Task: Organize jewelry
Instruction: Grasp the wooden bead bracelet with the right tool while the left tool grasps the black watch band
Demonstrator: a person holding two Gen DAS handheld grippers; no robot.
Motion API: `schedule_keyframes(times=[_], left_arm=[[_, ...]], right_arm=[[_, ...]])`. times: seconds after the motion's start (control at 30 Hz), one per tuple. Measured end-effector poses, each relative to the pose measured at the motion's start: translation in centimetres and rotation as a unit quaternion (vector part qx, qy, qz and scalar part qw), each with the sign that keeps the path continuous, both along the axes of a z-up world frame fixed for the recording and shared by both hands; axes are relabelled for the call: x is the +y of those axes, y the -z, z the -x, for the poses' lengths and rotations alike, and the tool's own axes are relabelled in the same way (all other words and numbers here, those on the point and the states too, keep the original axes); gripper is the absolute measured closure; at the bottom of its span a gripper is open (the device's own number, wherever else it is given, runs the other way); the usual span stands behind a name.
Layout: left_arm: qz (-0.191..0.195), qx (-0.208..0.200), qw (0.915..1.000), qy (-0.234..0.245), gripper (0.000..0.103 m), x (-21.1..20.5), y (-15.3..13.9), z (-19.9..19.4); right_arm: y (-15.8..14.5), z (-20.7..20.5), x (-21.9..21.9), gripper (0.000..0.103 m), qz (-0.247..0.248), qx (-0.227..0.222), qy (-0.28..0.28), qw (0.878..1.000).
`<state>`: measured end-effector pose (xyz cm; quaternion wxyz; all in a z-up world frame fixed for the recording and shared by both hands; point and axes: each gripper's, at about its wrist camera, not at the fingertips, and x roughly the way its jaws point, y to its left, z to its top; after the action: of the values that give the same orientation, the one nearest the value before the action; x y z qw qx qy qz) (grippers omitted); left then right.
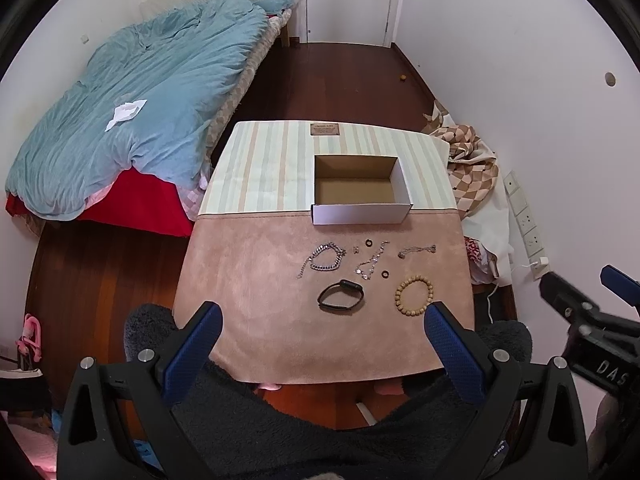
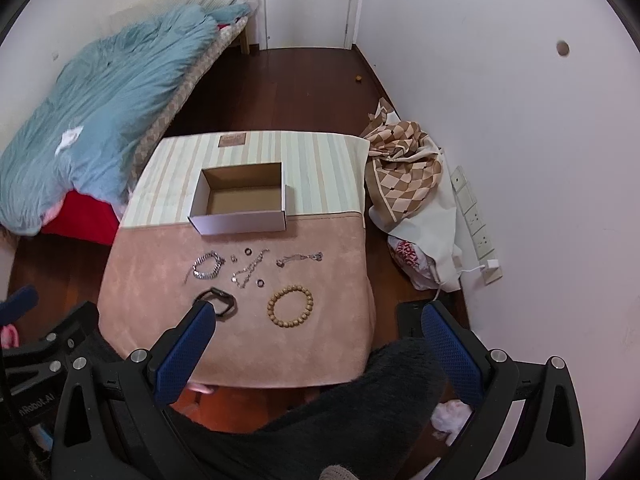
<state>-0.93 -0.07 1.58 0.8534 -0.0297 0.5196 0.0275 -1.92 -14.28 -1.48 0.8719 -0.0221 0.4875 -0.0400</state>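
Note:
An open white cardboard box (image 1: 360,214) (image 2: 240,224) stands empty on the table. In front of it on the pink cloth (image 1: 256,280) lie a silver chain bracelet (image 1: 325,261) (image 2: 206,267), a thin chain (image 1: 372,263) (image 2: 249,268), another thin chain (image 1: 417,250) (image 2: 299,258), two small dark rings (image 1: 368,243) (image 1: 385,274), a black wristband (image 1: 340,296) (image 2: 220,302) and a wooden bead bracelet (image 1: 414,294) (image 2: 290,306). My left gripper (image 1: 323,322) and right gripper (image 2: 316,320) are both open and empty, held above the table's near edge.
A bed with a teal duvet (image 1: 132,120) stands left of the table. Checked fabric and bags (image 2: 404,176) lie on the floor at the right by a wall with sockets (image 2: 476,220). A closed door (image 1: 348,0) is at the far end.

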Motion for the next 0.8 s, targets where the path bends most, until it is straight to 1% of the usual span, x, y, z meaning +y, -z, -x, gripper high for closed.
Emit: schedule_keyframes(times=[0.07,0.17,0.27,0.33,0.37,0.43,0.47,0.5,0.53,0.57,0.6,0.7,0.8], left_arm=[[-0.008,-0.006,0.9999,-0.005,0.000,0.0,0.5,-0.6],[-0.022,-0.006,0.9997,-0.009,0.000,0.2,2.1,-2.2],[-0.046,0.005,0.9989,-0.008,0.000,0.3,4.7,-4.2],[-0.061,0.018,0.9979,-0.004,0.000,0.3,6.7,-5.2],[-0.065,0.022,0.9976,-0.003,0.000,0.3,7.7,-5.6],[-0.072,0.040,0.9966,-0.001,0.000,0.2,10.2,-6.6],[-0.072,0.045,0.9964,0.000,0.000,0.3,11.0,-6.8],[-0.076,0.058,0.9954,0.000,0.000,0.2,12.5,-7.3],[-0.078,0.065,0.9949,0.000,0.000,0.2,13.3,-7.6],[-0.079,0.072,0.9942,0.002,0.000,0.0,14.3,-7.8],[-0.084,0.083,0.9930,0.000,0.000,0.0,15.6,-8.2],[-0.084,0.104,0.9910,-0.005,0.000,0.2,18.2,-8.8],[-0.084,0.120,0.9891,-0.013,0.000,0.6,20.2,-9.4]], right_arm=[[0.6,-0.6,-0.7,0.000,-0.014,-0.001,0.010,1.000],[2.9,-2.4,-2.1,0.000,-0.014,0.009,0.036,0.999],[6.7,-4.5,-3.4,0.000,0.003,0.026,0.055,0.998],[9.8,-6.1,-4.1,0.001,0.007,0.041,0.063,0.997],[11.6,-6.9,-4.4,0.002,0.007,0.057,0.066,0.996],[14.9,-8.2,-4.5,0.012,0.006,0.082,0.063,0.995],[17.0,-9.0,-4.6,0.014,0.012,0.102,0.064,0.993],[18.7,-9.6,-4.5,0.017,0.013,0.114,0.063,0.991],[20.1,-10.0,-4.4,0.019,0.016,0.125,0.064,0.990],[22.0,-10.5,-4.3,0.020,0.018,0.143,0.064,0.987],[23.1,-10.7,-4.1,0.020,0.016,0.150,0.063,0.987],[25.9,-11.2,-3.6,0.021,0.021,0.167,0.064,0.984],[27.8,-11.9,-3.1,0.028,0.020,0.179,0.063,0.982]])
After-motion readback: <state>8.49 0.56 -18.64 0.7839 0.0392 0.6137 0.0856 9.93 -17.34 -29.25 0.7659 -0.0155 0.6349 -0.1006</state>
